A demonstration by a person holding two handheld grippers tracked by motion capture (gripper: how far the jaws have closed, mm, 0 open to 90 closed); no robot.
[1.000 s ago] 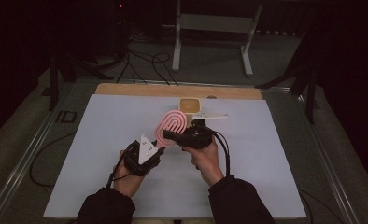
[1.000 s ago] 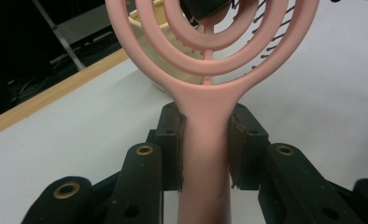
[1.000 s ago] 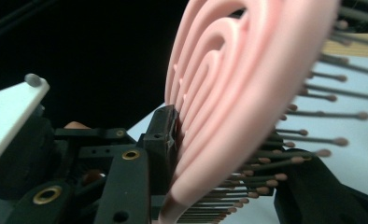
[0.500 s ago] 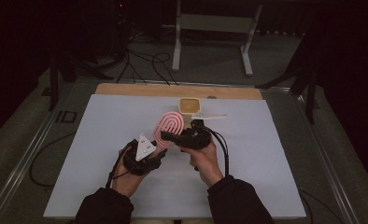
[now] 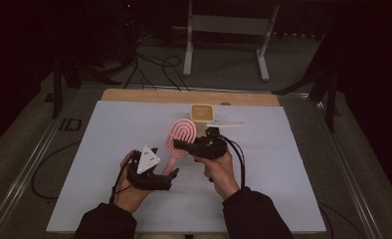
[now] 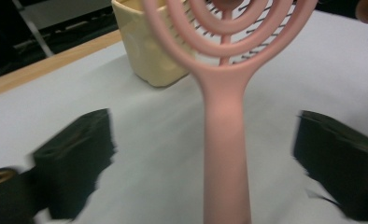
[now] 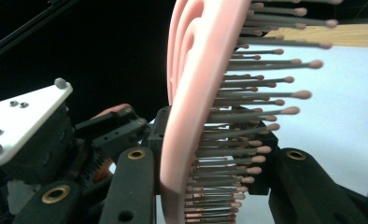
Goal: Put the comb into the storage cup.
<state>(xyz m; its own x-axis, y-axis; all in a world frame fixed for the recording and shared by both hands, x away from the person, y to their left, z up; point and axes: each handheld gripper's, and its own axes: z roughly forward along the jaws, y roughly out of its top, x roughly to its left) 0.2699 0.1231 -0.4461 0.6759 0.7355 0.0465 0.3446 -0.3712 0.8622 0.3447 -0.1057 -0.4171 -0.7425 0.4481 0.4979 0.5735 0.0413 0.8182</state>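
Left gripper (image 5: pixel 170 174) sits low on the white table cover (image 5: pixel 293 189), held in the person's left hand (image 5: pixel 132 191), grey three-cornered plate on top. Its jaws have just been opening and now stand wide apart; in the left gripper view the pink hairbrush (image 6: pixel 224 140) handle runs up between them, clear of both pads, with a gap on each side. So the left has let go of the handle. Brush itself is off the table, head tilted up and away toward the far edge, handle pointing down toward the left gripper. In the high view the pink looped head (image 5: pixel 182 133) sits between the two grippers, just in front of a cream square cup (image 5: pixel 202 113) that stands near the wooden strip (image 5: pixel 134 95) at the far side of the table. Right gripper (image 5: pixel 184 146), in the person's right hand (image 5: pixel 219 167), is clamped on the brush head: right gripper view shows the pink frame and its grey bristles (image 7: pixel 247 140) squeezed between the two black jaws, bristles pointing to that view's right. Right alone carries the brush. A pale flat item (image 5: pixel 225 123) lies on the cover just right of the cup, too small to identify.
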